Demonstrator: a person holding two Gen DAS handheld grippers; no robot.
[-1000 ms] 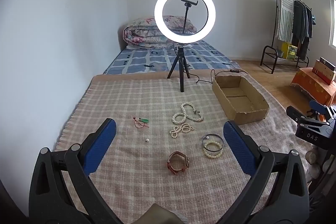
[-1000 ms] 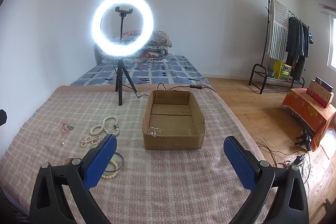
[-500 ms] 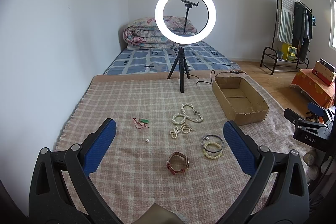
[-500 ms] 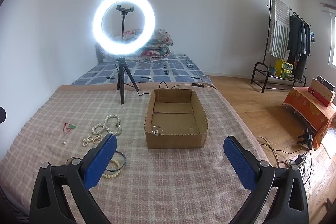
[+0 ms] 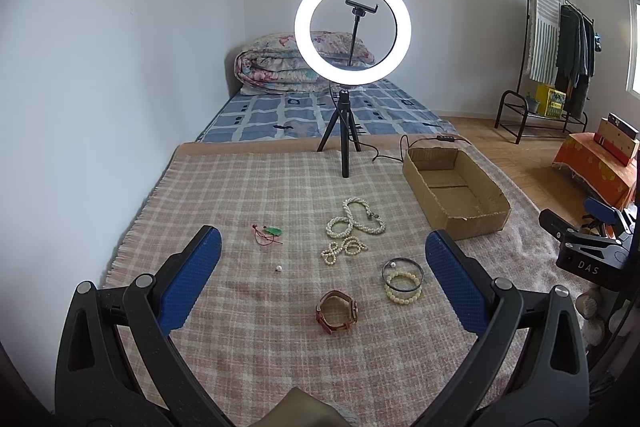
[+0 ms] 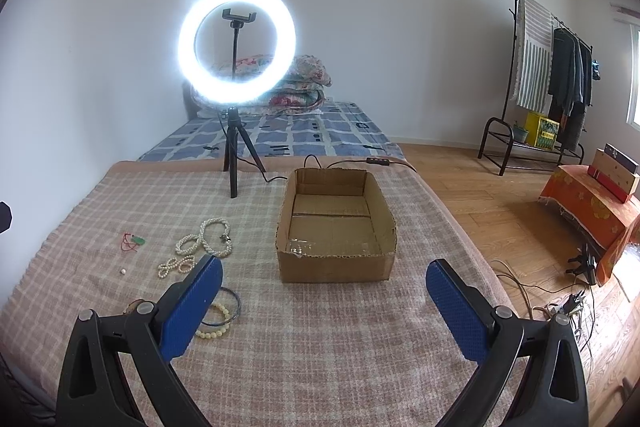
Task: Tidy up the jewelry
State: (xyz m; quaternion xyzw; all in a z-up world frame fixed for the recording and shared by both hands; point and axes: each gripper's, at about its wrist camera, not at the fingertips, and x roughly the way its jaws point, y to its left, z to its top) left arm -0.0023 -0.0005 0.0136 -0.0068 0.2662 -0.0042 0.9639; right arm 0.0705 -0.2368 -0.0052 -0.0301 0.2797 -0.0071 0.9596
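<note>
Jewelry lies on a checked blanket: a long pearl necklace, a small pearl strand, a red-string green pendant, a loose pearl, stacked bangles and a brown leather watch. An empty cardboard box sits to the right; it also shows in the right wrist view. My left gripper is open and empty above the watch. My right gripper is open and empty in front of the box, and shows at the right edge of the left wrist view.
A lit ring light on a tripod stands at the blanket's far edge, its cable running behind the box. A bed with a folded quilt lies beyond. A clothes rack and an orange-covered stand are at the right.
Both views have shifted slightly: the scene sits a little lower and nearer. Both grippers stay open and empty; no jewelry has moved.
</note>
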